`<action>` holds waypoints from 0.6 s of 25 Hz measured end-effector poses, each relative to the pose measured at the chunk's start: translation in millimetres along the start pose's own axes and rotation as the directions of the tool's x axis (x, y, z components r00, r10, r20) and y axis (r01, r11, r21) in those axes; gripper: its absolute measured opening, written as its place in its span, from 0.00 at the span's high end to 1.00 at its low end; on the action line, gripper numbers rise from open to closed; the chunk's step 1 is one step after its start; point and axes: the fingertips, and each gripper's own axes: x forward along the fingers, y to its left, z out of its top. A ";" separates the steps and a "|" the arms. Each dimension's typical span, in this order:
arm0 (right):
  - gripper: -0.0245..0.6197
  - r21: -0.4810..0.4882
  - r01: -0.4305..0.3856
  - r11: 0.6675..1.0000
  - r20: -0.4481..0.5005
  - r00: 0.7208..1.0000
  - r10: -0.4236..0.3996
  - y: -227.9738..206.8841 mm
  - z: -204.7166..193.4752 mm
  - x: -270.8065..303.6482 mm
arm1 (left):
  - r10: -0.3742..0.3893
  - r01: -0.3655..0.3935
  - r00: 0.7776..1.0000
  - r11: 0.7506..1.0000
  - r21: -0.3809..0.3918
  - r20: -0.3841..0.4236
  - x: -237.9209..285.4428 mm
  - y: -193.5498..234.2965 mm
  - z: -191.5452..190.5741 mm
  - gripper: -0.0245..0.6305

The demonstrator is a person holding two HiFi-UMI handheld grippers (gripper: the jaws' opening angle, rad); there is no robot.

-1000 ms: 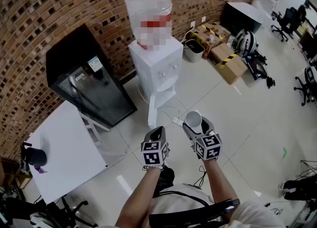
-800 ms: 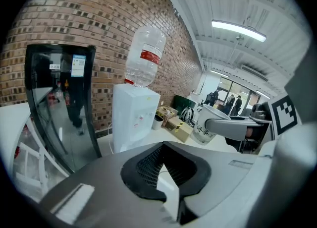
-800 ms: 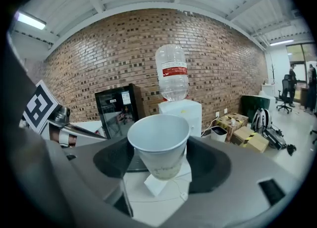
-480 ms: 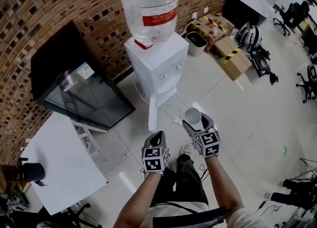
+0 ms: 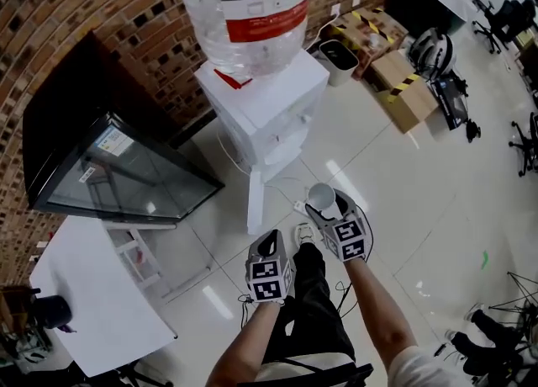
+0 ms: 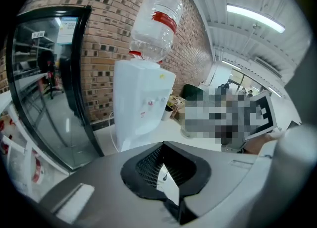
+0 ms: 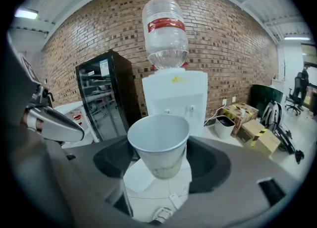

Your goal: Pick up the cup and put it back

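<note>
A white paper cup (image 5: 322, 198) stands upright and empty between the jaws of my right gripper (image 5: 328, 209), which is shut on it. In the right gripper view the cup (image 7: 159, 142) fills the middle, held low on its sides by that gripper (image 7: 159, 165). It hangs in the air over the tiled floor, in front of a white water dispenser (image 5: 265, 99) topped by a clear bottle (image 5: 244, 7). To its left my left gripper (image 5: 267, 246) is shut and holds nothing; its own view shows the left gripper (image 6: 166, 172) with jaws together.
A black glass-door fridge (image 5: 109, 166) stands left of the dispenser against the brick wall. A white table (image 5: 84, 301) with a black mug (image 5: 46, 310) is at the lower left. Cardboard boxes (image 5: 403, 91) and a bin lie right. A power strip (image 5: 298, 206) lies on the floor.
The person has stepped toward the water dispenser, which now looms larger and closer. Both grippers have gone along with the cup still held in the right one.
</note>
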 end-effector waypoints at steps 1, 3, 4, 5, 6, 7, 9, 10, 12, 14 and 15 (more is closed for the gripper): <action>0.44 -0.007 -0.007 1.000 0.000 1.000 0.007 -3.4 -1.4 9.9 | 0.001 -0.001 1.000 1.000 -0.003 0.001 8.8 0.0 -0.3 0.96; 0.44 -0.012 -0.016 1.000 0.003 1.000 0.017 -10.3 -4.4 29.4 | 0.000 0.000 1.000 1.000 -0.002 0.001 29.2 -0.2 -2.4 0.96; 0.44 -0.014 -0.020 1.000 0.006 1.000 0.020 -14.3 -7.5 40.8 | 0.000 0.000 1.000 1.000 -0.002 0.000 41.8 0.8 -4.6 0.96; 0.44 -0.018 -0.024 1.000 0.010 1.000 0.024 -18.7 -11.6 53.7 | 0.000 0.000 1.000 1.000 -0.003 0.001 56.1 2.8 -7.3 0.96; 0.44 -0.023 -0.027 0.999 0.013 1.000 0.027 -23.2 -17.1 67.6 | 0.000 0.000 1.000 1.000 -0.003 0.005 71.3 5.1 -10.4 0.96; 0.44 -0.027 -0.029 0.999 0.015 0.999 0.030 -27.9 -24.6 81.5 | 0.000 0.001 1.000 1.000 -0.002 0.009 86.7 7.4 -14.8 0.96; 0.44 -0.035 -0.033 0.999 0.015 0.999 0.034 -37.7 -47.0 108.3 | 0.000 0.000 1.000 1.000 0.001 0.017 116.1 11.8 -28.1 0.96; 0.44 -0.041 -0.034 0.999 0.012 0.999 0.035 -43.3 -61.1 121.7 | 0.002 -0.002 1.000 1.000 -0.001 0.022 130.2 14.4 -35.8 0.96; 0.44 -0.049 -0.032 0.998 0.003 0.999 0.033 -55.6 -91.1 150.1 | 0.006 -0.006 0.999 1.000 -0.008 0.034 158.1 21.3 -51.2 0.96; 0.44 -0.045 -0.025 0.999 0.001 1.000 0.025 -68.3 -119.3 181.9 | 0.003 -0.002 0.999 1.000 -0.007 0.049 187.9 30.3 -64.4 0.96; 0.44 -0.045 -0.021 0.999 0.004 1.000 0.021 -74.5 -131.5 198.5 | -0.002 0.002 0.998 1.000 -0.001 0.060 203.9 35.3 -69.3 0.96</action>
